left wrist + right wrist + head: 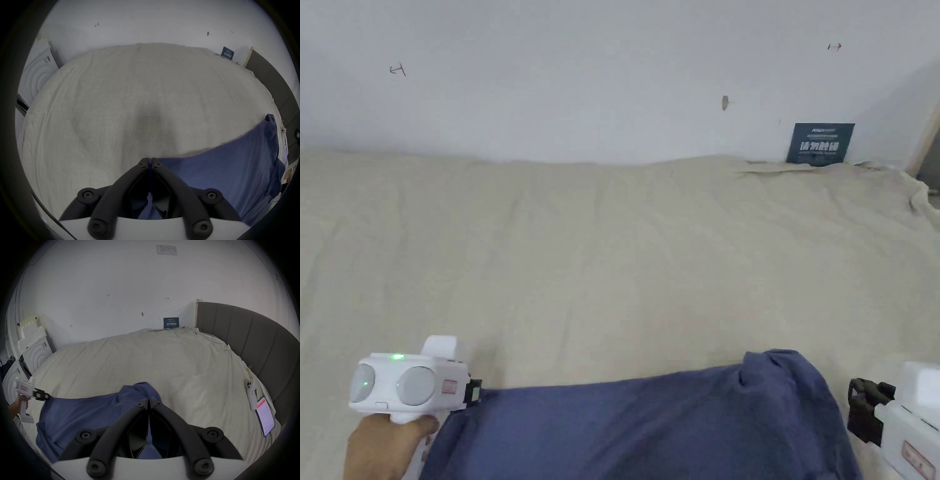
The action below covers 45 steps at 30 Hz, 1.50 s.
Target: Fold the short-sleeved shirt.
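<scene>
Shirt (pixel 650 425) lower part cut off by head view's edge.

A wrinkled beige sheet (pixel 625 250) covers the bed up to the white wall (pixel 581 75), where a dark blue sign (pixel 820 144) leans at the far right, a grey padded headboard (pixel 246 331) runs along the right, and a white controller (pixel 252 394) rests beside a phone (pixel 265 416).
</scene>
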Each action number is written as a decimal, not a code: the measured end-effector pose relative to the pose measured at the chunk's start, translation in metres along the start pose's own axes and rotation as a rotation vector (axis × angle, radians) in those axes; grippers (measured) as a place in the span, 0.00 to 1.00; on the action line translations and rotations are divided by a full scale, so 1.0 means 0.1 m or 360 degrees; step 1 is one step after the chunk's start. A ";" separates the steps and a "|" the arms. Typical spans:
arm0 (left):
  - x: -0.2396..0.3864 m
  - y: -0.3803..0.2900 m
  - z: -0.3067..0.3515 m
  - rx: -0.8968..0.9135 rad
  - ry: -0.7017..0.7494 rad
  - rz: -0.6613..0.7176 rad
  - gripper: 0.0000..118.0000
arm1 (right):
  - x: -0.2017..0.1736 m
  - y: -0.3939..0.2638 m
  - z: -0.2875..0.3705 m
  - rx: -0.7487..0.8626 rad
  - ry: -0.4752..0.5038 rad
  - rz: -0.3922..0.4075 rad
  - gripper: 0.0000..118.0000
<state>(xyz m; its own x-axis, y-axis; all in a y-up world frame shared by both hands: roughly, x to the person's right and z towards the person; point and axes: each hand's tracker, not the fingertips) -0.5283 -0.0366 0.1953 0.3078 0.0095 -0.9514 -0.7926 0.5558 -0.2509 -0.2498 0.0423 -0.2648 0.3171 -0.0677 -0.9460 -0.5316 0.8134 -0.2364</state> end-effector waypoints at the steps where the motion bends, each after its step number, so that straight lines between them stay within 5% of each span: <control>1: 0.01 -0.01 0.08 0.0046 -0.0023 -0.0008 0.00 | 0.08 0.03 -0.14 -0.0020 -0.0012 0.0005 0.01; 6: 0.09 -0.06 0.49 0.0151 -0.0094 -0.0029 0.00 | 0.20 0.19 -0.64 -0.0146 -0.0001 0.0027 0.11; 7: 0.07 -0.05 0.50 0.0166 -0.0101 -0.0031 0.00 | 0.21 0.22 -0.74 -0.0172 0.0014 0.0024 0.19; 10: 0.06 -0.05 0.59 0.0194 -0.0115 -0.0043 0.00 | 0.24 0.27 -1.05 -0.0284 0.0046 0.0005 0.77; 11: 0.03 -0.04 0.56 0.0197 -0.0117 -0.0045 0.00 | 0.23 0.28 -1.13 -0.0319 0.0039 0.0034 0.82; 20: -0.04 -0.09 0.58 0.0198 -0.0113 -0.0013 0.00 | 0.03 0.20 -1.53 -0.0478 -0.0108 0.0263 0.75; 22: -0.06 -0.11 0.56 0.0192 -0.0117 0.0008 0.00 | 0.09 0.17 -1.62 -0.0471 -0.0095 0.0261 0.53; 23: -0.02 -0.12 0.59 0.0192 -0.0118 0.0015 0.00 | 0.09 0.18 -1.61 -0.0476 -0.0091 0.0264 0.36; 24: -0.01 -0.13 0.60 0.0190 -0.0117 0.0022 0.00 | 0.09 0.17 -1.60 -0.0477 -0.0079 0.0262 0.07; 25: -0.01 -0.15 0.60 0.0190 -0.0112 0.0026 0.00 | 0.18 0.14 -1.64 -0.0469 -0.0062 0.0242 0.02; 45: -0.32 -0.52 1.21 0.0255 -0.0020 0.0128 0.00 | 0.39 0.02 0.82 -0.0042 0.0365 -0.0060 0.01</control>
<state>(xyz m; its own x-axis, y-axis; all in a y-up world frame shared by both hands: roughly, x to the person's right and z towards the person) -0.4329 0.0347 0.2605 0.2543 0.0691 -0.9647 -0.7210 0.6783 -0.1414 -0.1741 0.0887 -0.2835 0.1520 -0.2297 -0.9613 -0.5438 0.7928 -0.2754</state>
